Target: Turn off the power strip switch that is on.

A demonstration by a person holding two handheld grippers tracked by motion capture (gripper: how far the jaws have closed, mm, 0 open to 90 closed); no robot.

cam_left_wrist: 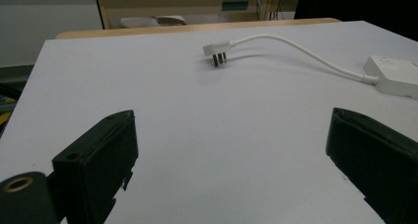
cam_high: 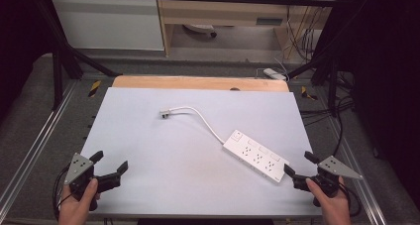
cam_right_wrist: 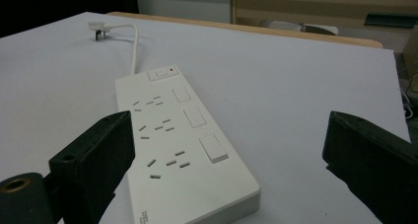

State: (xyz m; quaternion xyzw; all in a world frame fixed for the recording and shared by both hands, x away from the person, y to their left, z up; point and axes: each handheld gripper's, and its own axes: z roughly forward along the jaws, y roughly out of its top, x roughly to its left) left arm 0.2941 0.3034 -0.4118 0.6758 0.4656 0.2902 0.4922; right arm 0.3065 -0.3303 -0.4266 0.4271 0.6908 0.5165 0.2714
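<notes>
While both grippers rest at the near edge of the bench [cam_high: 148, 111], nothing is held, so by my reading the work is at its very start: the approach to the power strip has not yet begun.

At the left, the left gripper [cam_high: 110, 166] sits over the near left corner, its jaws wide apart with bare bench between them. Ahead of it, toward the middle, lies the plug [cam_high: 165, 113], well apart from the gripper, prongs pointing down toward the surface as the left gripper view shows it [cam_left_wrist: 217, 50]. From the plug the white cord [cam_high: 203, 120] curves rightward to the power strip [cam_high: 255, 155], which lies flat and aslant on the right half of the bench. At the far right, the right gripper [cam_high: 300, 166] stands just beside the strip's near end, jaws spread as well and clamped on nothing; in its own view the strip [cam_right_wrist: 172, 150] reaches in between them without touching either.

The next move probably calls for the right gripper to close on the strip's near end, or the left to reach forward for the plug.

Counted: two grippers, one power strip with three socket rows, three rocker switches and a main button, one cord, one plug.
</notes>
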